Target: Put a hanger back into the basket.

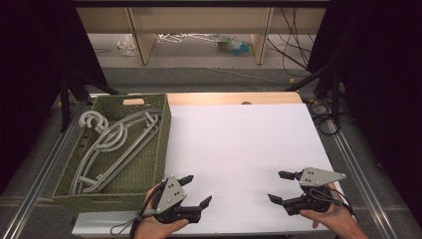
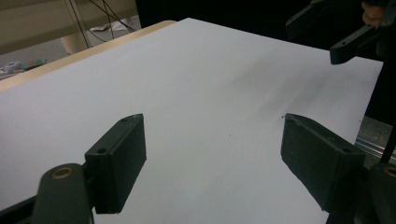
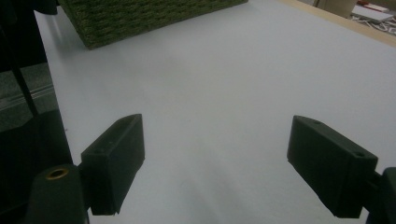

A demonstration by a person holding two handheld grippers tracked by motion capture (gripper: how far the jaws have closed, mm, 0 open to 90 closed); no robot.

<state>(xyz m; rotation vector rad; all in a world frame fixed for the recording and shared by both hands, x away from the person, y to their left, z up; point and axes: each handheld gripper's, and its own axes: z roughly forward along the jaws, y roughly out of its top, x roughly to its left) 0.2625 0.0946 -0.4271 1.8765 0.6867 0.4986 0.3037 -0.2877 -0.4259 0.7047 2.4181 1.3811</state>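
Your left gripper (image 1: pixel 195 190) sits low at the near edge of the white counter (image 1: pixel 239 149), just beside the green woven basket (image 1: pixel 161 149), pointing right toward the middle, jaws spread wide with nothing between them. Your right gripper (image 1: pixel 279 186) is well apart at the near right, pointing left at it, jaws also spread and empty. The grey hangers (image 1: pixel 117 144) lie piled in the basket, neither gripper touching them.
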